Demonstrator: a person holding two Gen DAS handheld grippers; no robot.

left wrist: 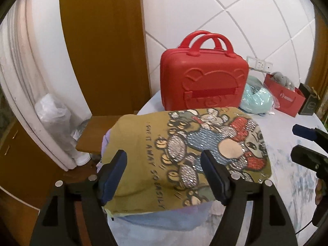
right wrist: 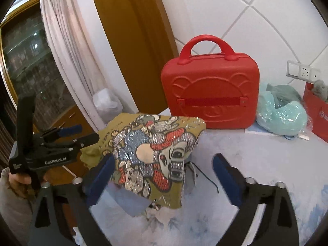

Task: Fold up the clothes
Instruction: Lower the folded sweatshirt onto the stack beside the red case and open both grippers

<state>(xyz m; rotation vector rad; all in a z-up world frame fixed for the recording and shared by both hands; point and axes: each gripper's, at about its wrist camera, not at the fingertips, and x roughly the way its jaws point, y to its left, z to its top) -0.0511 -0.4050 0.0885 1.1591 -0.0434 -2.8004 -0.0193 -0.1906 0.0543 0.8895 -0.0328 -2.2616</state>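
Note:
A folded olive shirt with a sequinned cartoon print lies on top of pale blue and lilac folded clothes at the table's left edge. My left gripper hovers over the shirt's near part, open; its blue pads stand apart on either side of the print and do not press the cloth. In the right wrist view the shirt lies between the wide-open fingers of my right gripper, with nothing held. A hand holds the left gripper at the shirt's left side. The right gripper shows at the right edge.
A red hard case with handles stands upright just behind the shirt. To its right lie a mint plush in plastic and a red box. The pale patterned table ends at the left, where a wooden stool, curtain and plastic bag stand.

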